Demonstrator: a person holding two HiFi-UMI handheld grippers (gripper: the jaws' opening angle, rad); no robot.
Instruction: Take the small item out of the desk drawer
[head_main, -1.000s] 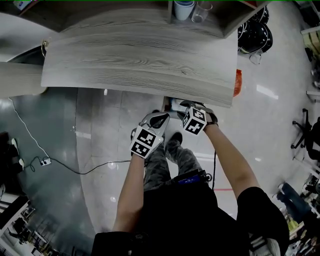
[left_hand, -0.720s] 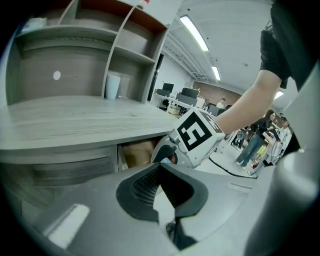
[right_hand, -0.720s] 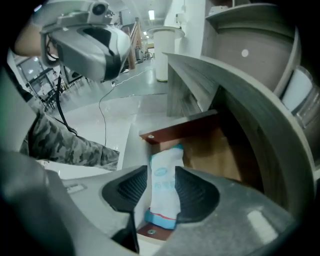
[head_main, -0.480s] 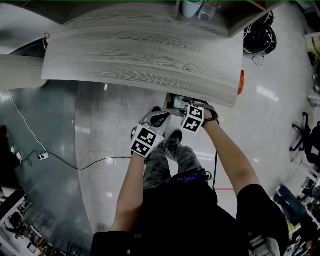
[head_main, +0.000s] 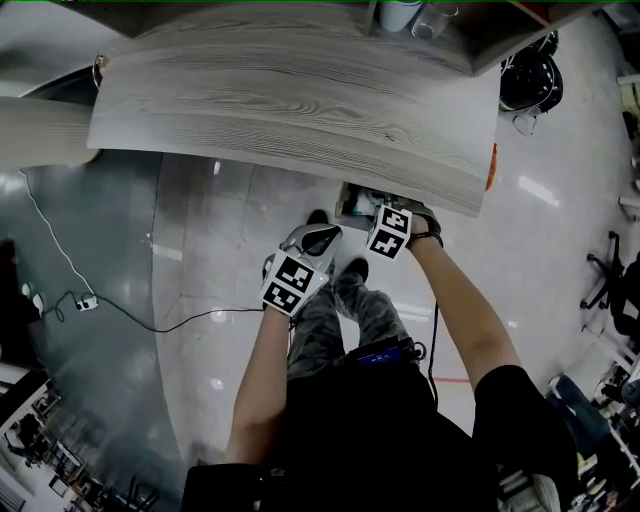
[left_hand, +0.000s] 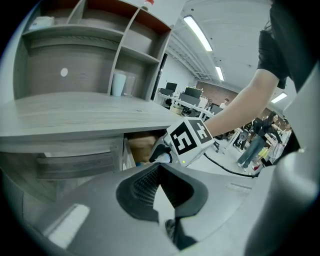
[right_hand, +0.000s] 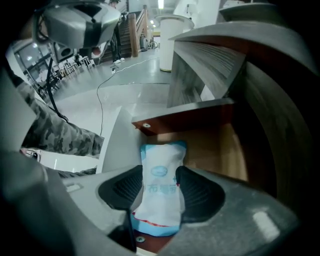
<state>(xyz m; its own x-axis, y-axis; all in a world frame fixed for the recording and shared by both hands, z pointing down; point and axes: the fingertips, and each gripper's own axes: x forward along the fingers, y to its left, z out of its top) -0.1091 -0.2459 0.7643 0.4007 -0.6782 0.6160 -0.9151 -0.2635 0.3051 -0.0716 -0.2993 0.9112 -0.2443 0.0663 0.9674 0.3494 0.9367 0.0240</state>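
Opening the right gripper (right_hand: 161, 186) jaws at this moment, spread wide. Straddling the small packet (right_hand: 161, 167), white with blue ends: one pad on either side, just beside it, no squeeze as far as can be told. Reads as set-up for the grab, not a release. Packet flat on the drawer (right_hand: 215, 145) floor, along the side wall on that view's left, far end near the corner with the screw (right_hand: 145, 125). So not out yet; lift not done. Next, probably: close on the packet's middle, then draw back clear of the desk (head_main: 300, 110) front edge. Looks like a soft pack, likely to crumple under the pads, so worth watching for slip.

Pose: right forearm (head_main: 462, 310) reaching forward and down, gripper nose tucked under the desk's near edge into the drawer mouth. Left gripper (left_hand: 155, 180) parked over the floor near the knees, short of the desk, jaws together, holding nothing.
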